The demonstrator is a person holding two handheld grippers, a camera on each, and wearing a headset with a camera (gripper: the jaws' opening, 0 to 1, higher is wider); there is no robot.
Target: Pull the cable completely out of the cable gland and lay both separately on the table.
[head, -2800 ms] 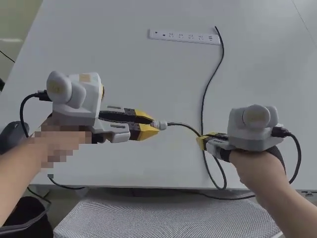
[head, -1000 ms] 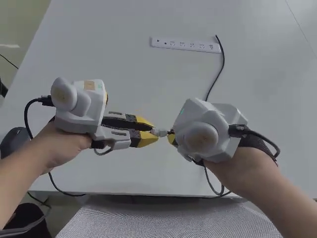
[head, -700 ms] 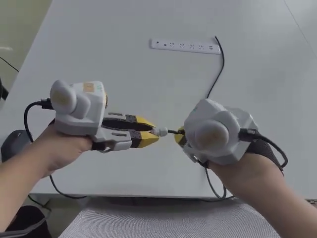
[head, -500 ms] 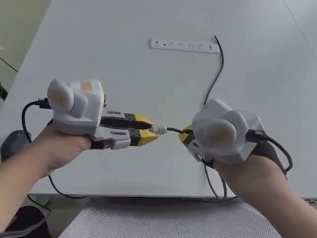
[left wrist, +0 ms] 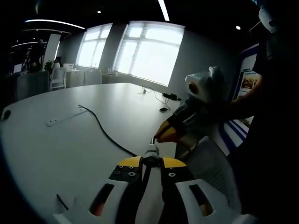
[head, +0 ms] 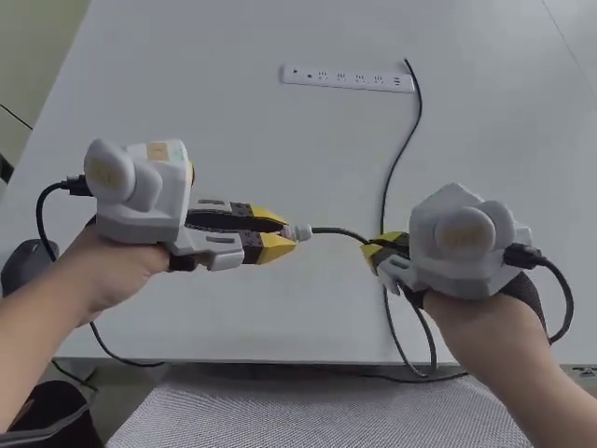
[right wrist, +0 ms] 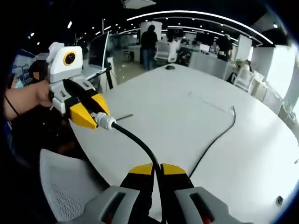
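Note:
My left gripper [head: 287, 239] is shut on the white cable gland [head: 299, 232], held above the table's near edge. The black cable [head: 340, 233] leaves the gland and arcs right into my right gripper [head: 375, 256], which is shut on it. In the left gripper view the gland [left wrist: 151, 152] sits between the yellow fingertips [left wrist: 128, 163], with the right gripper [left wrist: 164, 132] just beyond. In the right gripper view the cable [right wrist: 138, 143] rises from the closed jaws to the gland [right wrist: 106, 122], still seated on the cable's end in the left gripper [right wrist: 96, 117].
A white power strip [head: 347, 77] lies at the far side of the white table [head: 233, 121]. The cable's long slack [head: 396, 159] runs from there down past the table's near edge. A grey mesh chair seat [head: 308, 411] is below the edge. A dark object [head: 19, 261] sits at the left.
My right gripper has moved right, away from the left one, and a longer stretch of cable now shows between them. The left gripper has stayed nearly in place.

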